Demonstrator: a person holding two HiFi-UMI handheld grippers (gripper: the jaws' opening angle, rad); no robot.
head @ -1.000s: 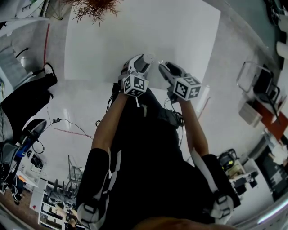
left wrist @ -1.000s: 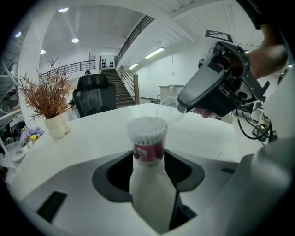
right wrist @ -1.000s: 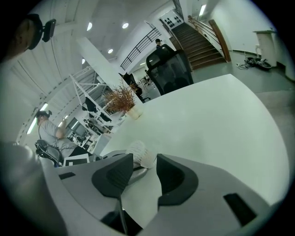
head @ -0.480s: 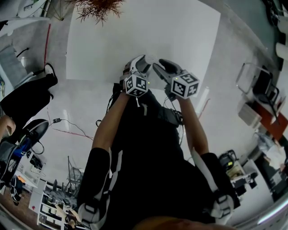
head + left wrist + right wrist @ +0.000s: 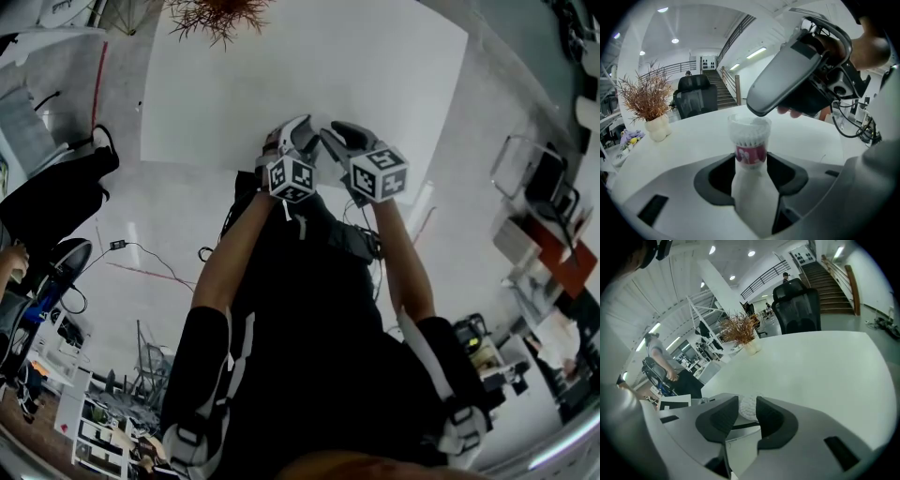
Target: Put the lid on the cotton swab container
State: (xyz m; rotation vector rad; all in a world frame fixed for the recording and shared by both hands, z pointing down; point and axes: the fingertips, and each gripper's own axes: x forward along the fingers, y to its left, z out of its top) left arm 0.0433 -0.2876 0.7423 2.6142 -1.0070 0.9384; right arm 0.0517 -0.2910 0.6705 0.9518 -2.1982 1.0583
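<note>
Dried plant point(image 5: 646, 96) in white vase point(image 5: 658, 129) stands at the table's point(image 5: 375, 84) far left corner; black office chair point(image 5: 696, 98) beyond far edge.

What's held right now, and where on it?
Left tongs hold the cotton swab container by its lower body. Right tongs are closing around its top, grip not yet clear.

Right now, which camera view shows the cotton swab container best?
The left gripper view: the cotton swab container stands upright in the left gripper, label and swab tips clear. The right gripper view shows only white swab tips between the right gripper's closing jaws. In the head view, both grippers mostly hide it.
</note>
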